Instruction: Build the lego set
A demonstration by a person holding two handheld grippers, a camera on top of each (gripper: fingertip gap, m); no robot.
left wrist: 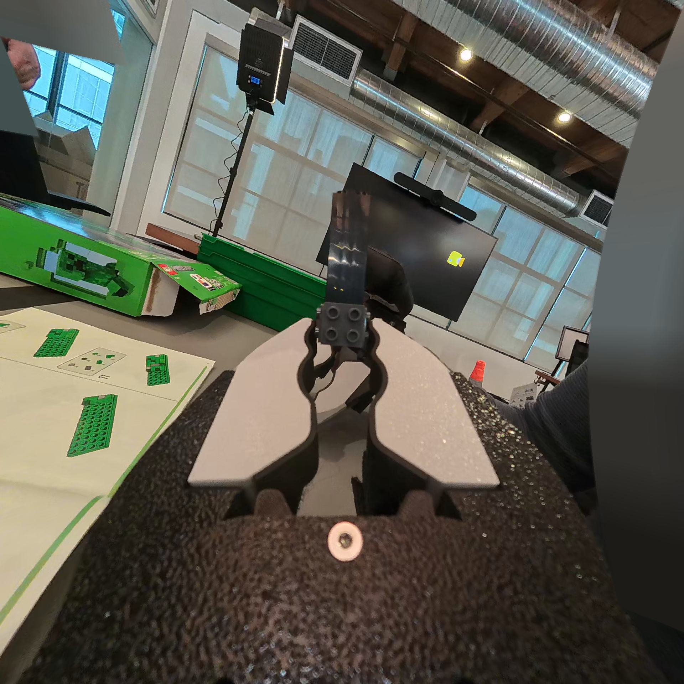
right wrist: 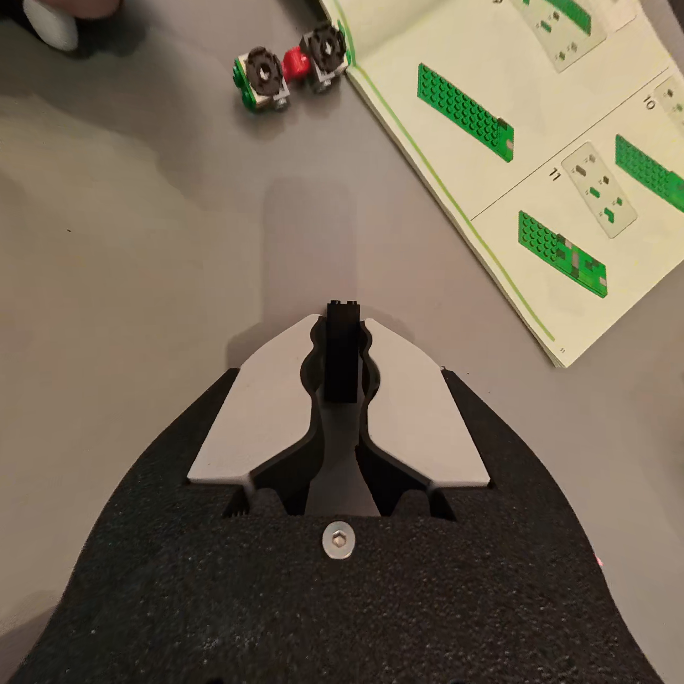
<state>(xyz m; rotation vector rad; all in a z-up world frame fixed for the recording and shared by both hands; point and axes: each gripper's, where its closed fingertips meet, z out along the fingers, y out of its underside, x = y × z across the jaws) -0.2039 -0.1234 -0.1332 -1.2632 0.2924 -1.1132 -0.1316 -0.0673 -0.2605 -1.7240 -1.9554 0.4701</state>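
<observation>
In the left wrist view my left gripper (left wrist: 342, 327) is shut on a small dark grey 2x2 studded piece (left wrist: 343, 325) joined to a tall black column of bricks (left wrist: 348, 251) that stands up from it, held above the table. In the right wrist view my right gripper (right wrist: 342, 322) is shut on a long black brick (right wrist: 342, 355) that lies along the fingers, studs pointing forward, above the grey table (right wrist: 148, 240). A small assembly of two black round pieces on grey and green parts with a red connector (right wrist: 292, 70) lies on the table ahead.
The open instruction booklet (right wrist: 518, 166) lies at the right, and shows at the left in the left wrist view (left wrist: 74, 407). A green set box (left wrist: 92, 259) and green bins (left wrist: 266, 285) stand behind. A person's sleeve (left wrist: 555, 425) is at the right. Across from one pair of fingers to the other is roughly 15 cm.
</observation>
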